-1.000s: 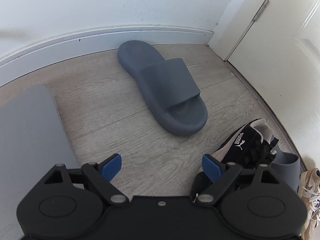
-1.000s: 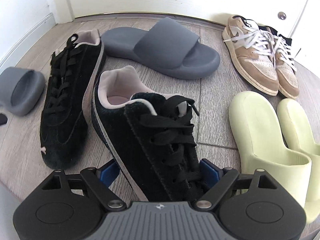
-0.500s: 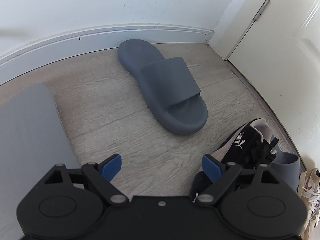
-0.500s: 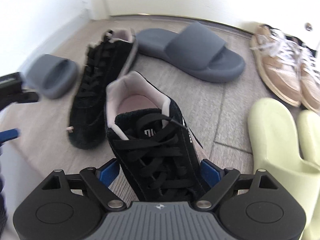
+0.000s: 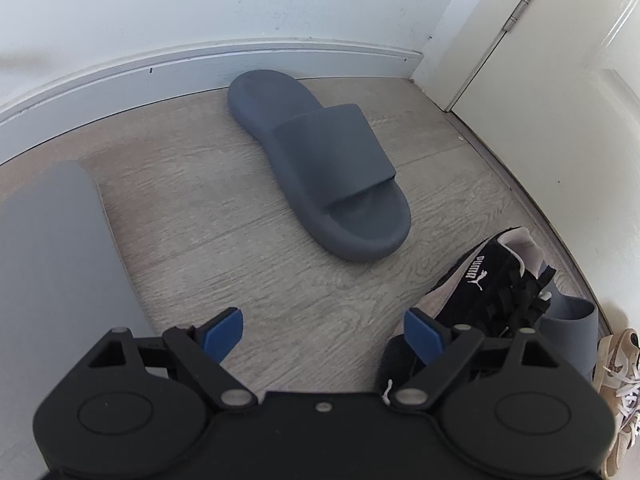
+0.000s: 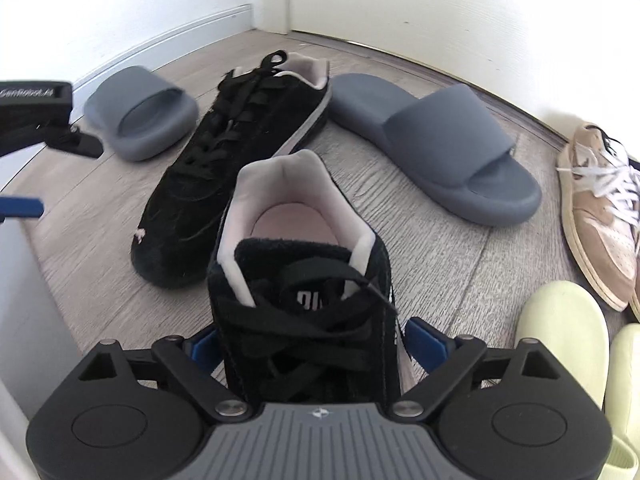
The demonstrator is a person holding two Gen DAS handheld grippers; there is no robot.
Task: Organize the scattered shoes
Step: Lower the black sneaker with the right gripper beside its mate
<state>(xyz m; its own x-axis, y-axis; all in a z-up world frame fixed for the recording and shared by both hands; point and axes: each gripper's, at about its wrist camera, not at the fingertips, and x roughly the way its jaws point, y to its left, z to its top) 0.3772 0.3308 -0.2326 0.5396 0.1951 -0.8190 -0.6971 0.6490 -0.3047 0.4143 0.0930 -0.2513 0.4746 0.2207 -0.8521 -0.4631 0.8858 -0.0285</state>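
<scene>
Since the earlier frames the right hand-held gripper (image 6: 308,344) has rolled, so the black sneaker (image 6: 304,280) between its jaws now points heel-first up the centre of the right wrist view instead of lying slanted, and the scene behind it has swung rightward; the left wrist view is unchanged. The jaws are closing on the laced forefoot of this sneaker, which fills the gap between the blue pads; whether it is lifted clear of the floor (image 6: 420,240) cannot be told. Its partner, the second black sneaker (image 6: 236,152), lies just beyond at centre left, toe toward the camera, so the pair looks close to being matched but not yet aligned. Judged from this layout, the tan sneakers (image 6: 596,216) at right and the pale green slides (image 6: 560,344) at lower right already sit paired. The grey slides remain split: one grey slide (image 6: 436,140) touches the second sneaker's heel at upper centre right, the other grey slide (image 6: 140,112) lies at upper left beside the skirting. The left hand-held gripper (image 5: 322,330) hovers part open and empty over bare floor, and it appears at the left edge of the right wrist view, near the placement area.
</scene>
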